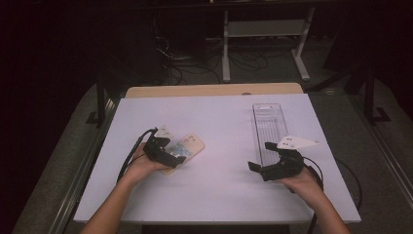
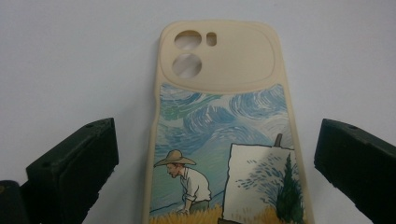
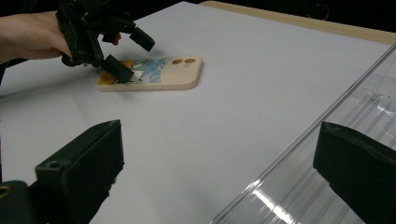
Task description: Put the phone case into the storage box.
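— Do you find any text, label, brand or number that can be read?

— No, I find none. The phone case (image 2: 224,135) carries only a painted picture: a man with a straw hat at about 7 o'clock on the case, a canvas with a dark tree at about 5 o'clock, and blue swirls of sky over them. No letters stand on it.

— And the clear tray (image 1: 269,127)?

— It has a small pale patch at its 12 o'clock end, but this is too small to tell if something is written there.

— The black jaws?

— They are plain, without marking.
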### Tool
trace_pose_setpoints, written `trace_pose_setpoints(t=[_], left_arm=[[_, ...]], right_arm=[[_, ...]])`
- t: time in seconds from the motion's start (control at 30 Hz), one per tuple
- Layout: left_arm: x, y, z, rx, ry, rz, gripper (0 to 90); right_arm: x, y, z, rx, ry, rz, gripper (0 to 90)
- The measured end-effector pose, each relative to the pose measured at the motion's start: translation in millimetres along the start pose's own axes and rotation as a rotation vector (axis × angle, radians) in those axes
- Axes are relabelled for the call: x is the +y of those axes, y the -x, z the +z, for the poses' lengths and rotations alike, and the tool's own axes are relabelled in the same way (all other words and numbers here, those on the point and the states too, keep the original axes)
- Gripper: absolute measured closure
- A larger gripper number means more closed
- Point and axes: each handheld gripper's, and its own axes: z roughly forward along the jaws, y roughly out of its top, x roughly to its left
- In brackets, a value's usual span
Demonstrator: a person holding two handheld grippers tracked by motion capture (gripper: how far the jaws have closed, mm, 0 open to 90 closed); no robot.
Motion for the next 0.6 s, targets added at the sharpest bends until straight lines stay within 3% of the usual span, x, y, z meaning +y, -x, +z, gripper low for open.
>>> trace_pose_setpoints(t=[0.43, 0.6], left_arm=[[-3.7, 4.2, 8.9, 0.000, -0.037, 0.038, 3.3], [-4.7, 4.3, 9.5, -0.001, -0.038, 0.027, 5.3]], right_arm=[[0.1, 0.5, 0.1, 0.001, 0.001, 0.000, 1.4], [0.1, 0.4, 0.1, 0.000, 0.001, -0.001, 1.4]])
